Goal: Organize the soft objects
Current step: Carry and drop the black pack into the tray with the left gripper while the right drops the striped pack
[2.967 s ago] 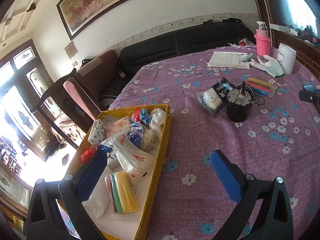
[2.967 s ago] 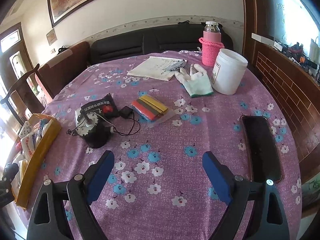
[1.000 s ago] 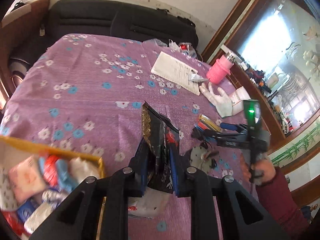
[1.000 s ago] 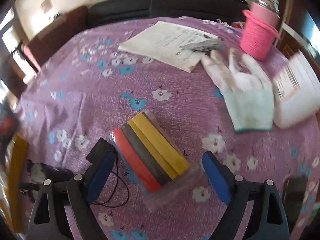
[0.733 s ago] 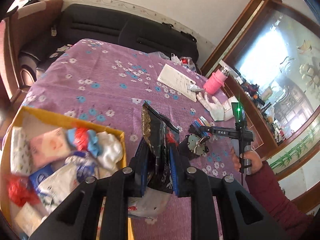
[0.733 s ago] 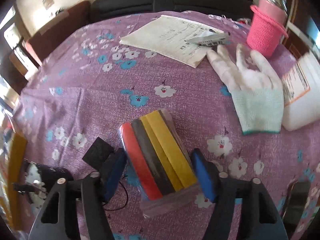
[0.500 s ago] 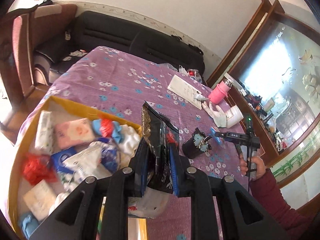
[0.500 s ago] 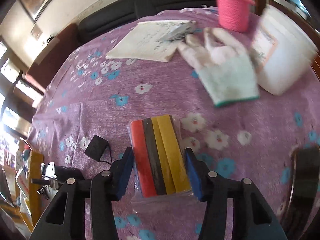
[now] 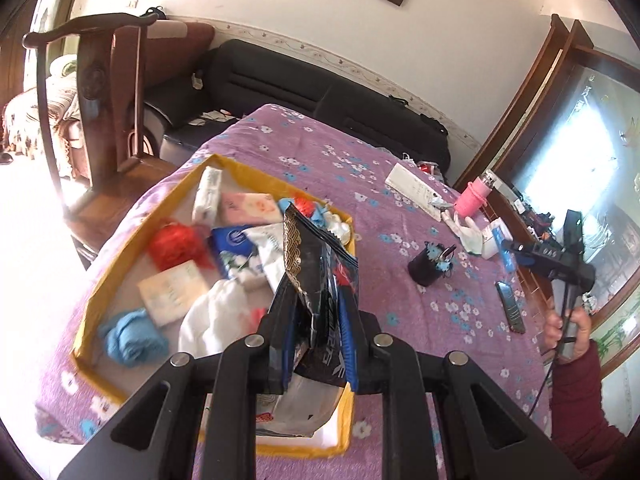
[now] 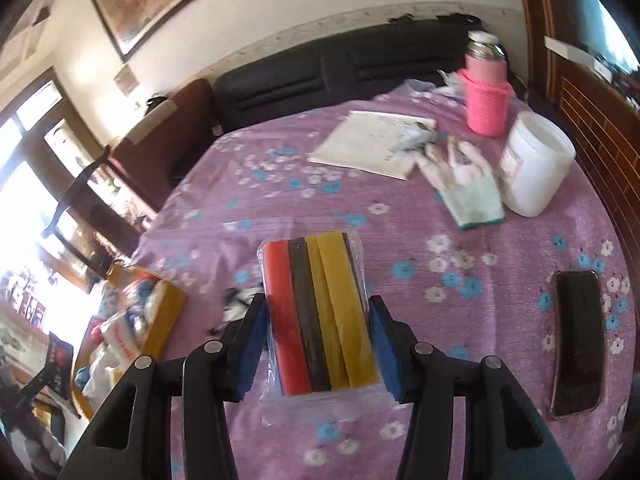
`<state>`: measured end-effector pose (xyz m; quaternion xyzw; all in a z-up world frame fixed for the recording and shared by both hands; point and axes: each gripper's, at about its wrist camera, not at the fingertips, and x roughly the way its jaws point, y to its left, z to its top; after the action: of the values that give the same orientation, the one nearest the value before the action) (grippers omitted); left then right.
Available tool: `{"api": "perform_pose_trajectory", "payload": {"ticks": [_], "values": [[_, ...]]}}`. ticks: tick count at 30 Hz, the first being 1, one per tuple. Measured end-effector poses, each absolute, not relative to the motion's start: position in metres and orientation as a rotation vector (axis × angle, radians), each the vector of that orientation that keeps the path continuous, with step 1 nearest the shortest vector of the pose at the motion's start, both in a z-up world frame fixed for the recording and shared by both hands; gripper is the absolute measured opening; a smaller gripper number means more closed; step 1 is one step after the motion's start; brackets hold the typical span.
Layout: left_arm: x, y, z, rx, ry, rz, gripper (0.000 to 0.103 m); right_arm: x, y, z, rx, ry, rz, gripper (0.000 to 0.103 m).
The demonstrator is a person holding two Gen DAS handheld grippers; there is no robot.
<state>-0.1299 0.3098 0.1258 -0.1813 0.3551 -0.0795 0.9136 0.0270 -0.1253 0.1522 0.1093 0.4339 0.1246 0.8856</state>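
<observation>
Lengthwise in right claw [image 10: 318, 344], striped pack [image 10: 320, 316]

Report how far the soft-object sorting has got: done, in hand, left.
Done: the yellow box already holds tissue packs, a red pouf and blue cloth.

In hand: the left tongs are shut on a black pouch above the box. The right tongs are shut on a clear pack of coloured strips above the tablecloth.

Left: both loads unreleased; the white glove lies beside the white tub.
</observation>
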Motion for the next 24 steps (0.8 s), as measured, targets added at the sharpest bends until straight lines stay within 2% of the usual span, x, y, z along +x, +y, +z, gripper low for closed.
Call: {"api": "perform_pose_trajectory", "payload": {"ticks": [4,11,24], "values": [[-0.147,0.31,0.116,-0.314,0.737,-0.107,0.019,0.004,-0.071,0.168,0.176,0.88,0.366,0.054],[-0.162,0.331,0.093,-0.406,0.753,-0.097,0.019,-0.029,0.031,0.168,0.079,0.9,0.543,0.054],[-0.166,0.349,0.072,-0.475,0.754,-0.074,0.019,-0.042,0.175,0.107,0.003,1.069,0.754,0.054]]}}
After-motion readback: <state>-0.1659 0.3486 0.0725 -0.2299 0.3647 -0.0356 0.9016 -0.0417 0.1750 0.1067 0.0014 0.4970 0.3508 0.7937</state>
